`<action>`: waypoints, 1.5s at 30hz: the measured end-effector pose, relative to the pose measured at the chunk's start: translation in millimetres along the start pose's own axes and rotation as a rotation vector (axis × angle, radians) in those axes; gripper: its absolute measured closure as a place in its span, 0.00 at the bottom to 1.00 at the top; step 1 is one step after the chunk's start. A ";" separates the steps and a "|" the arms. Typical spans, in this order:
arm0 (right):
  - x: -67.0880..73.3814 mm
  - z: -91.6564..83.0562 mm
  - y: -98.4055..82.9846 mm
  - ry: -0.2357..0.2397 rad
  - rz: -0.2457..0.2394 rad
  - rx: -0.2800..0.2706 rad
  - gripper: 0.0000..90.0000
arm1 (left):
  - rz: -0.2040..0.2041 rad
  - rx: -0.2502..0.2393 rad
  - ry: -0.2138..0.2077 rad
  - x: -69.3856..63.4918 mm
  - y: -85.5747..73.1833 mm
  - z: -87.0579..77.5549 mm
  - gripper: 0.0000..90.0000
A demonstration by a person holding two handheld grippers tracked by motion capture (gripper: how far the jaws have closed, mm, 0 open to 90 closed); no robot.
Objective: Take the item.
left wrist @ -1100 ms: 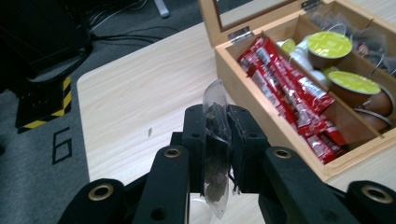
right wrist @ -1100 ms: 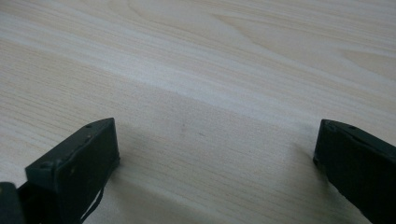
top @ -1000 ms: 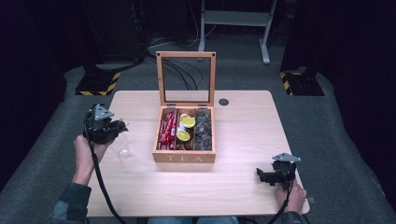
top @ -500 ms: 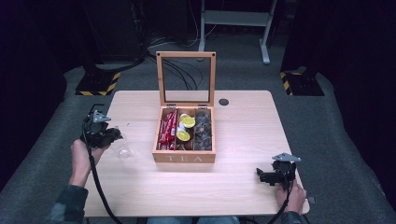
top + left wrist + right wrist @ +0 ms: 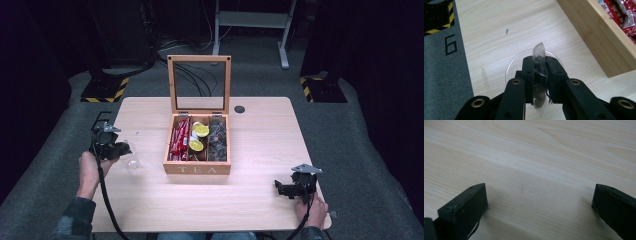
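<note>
My left gripper (image 5: 540, 61) is shut on a clear sachet (image 5: 539, 72) with dark contents, held upright on edge between the pads. Right under it a clear round dish (image 5: 511, 65) rests on the table. In the high view the left gripper (image 5: 120, 149) hovers by the table's left edge, with the dish (image 5: 133, 161) beside it. The open wooden tea box (image 5: 197, 169) stands at the middle, holding red sachets (image 5: 178, 140), yellow rounds (image 5: 201, 131) and dark sachets (image 5: 217, 137). My right gripper (image 5: 280, 187) rests low at the table's front right, jaws open (image 5: 539, 192) over bare wood.
The box's glass lid (image 5: 199, 84) stands upright at the back. A small dark disc (image 5: 239, 109) lies behind the box on the right. The left table edge drops to grey carpet (image 5: 446, 75). Bare wood (image 5: 260, 145) stretches between the box and the right gripper.
The left hand has sunk toward the table with the sachet, ending just above the clear dish. The right hand has stayed still.
</note>
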State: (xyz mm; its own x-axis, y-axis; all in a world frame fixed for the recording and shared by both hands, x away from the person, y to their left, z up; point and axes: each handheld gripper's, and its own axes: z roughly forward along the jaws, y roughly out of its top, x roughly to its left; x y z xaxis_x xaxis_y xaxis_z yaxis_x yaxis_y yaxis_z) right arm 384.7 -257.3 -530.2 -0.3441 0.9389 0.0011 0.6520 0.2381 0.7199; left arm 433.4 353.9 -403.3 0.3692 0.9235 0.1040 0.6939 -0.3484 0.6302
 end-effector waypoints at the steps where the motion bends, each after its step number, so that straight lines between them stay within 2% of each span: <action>1: 0.0 0.0 0.0 0.000 0.000 0.000 0.00 | -0.002 0.005 -0.006 0.1 -0.2 0.8 0.86; 17: 0.0 0.0 0.0 0.000 0.000 0.000 0.00 | -0.010 0.038 -0.032 -1.6 -4.5 11.5 0.84; 21: -0.1 0.0 0.0 0.000 0.000 0.001 0.00 | -0.017 0.034 -0.029 -1.4 -5.1 11.3 0.77; 23: -0.1 0.0 0.0 0.000 -0.001 0.001 0.00 | -0.027 0.019 -0.033 -1.8 -4.8 8.5 0.70; 24: -0.1 0.0 0.0 0.000 -0.001 0.001 0.00 | -0.027 0.019 -0.033 -1.8 -4.8 8.5 0.61; 25: 0.0 0.0 0.0 0.000 0.000 0.000 0.00 | -0.027 0.014 -0.030 -2.3 -4.4 6.6 0.61; 30: -0.1 -0.1 0.1 0.001 0.000 0.001 0.00 | -0.036 -0.023 -0.027 -3.8 -3.0 -2.7 0.41; 33: -0.1 0.0 0.0 0.001 0.000 0.000 0.00 | -0.034 -0.063 -0.024 -7.8 -2.5 -15.9 0.30; 37: 0.0 0.0 0.0 0.000 0.000 0.000 0.00 | -0.043 -0.125 0.002 -13.1 -5.1 -28.9 0.16; 40: 0.0 -0.1 0.1 0.001 0.000 0.002 0.00 | -0.047 -0.188 0.028 -17.5 -11.0 -38.3 0.11; 45: 0.0 0.0 0.0 0.000 -0.001 0.002 0.00 | -0.058 -0.263 0.042 -18.9 -26.5 -52.2 0.07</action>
State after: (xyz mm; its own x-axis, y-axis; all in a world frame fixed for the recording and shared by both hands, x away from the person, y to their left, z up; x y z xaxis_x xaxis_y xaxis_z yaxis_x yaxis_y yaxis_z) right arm 384.7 -257.3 -530.1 -0.3452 0.9385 0.0004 0.6526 0.2397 0.7188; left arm 375.8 354.1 -381.7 0.3034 0.9486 0.0901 0.5270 -0.2458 0.8135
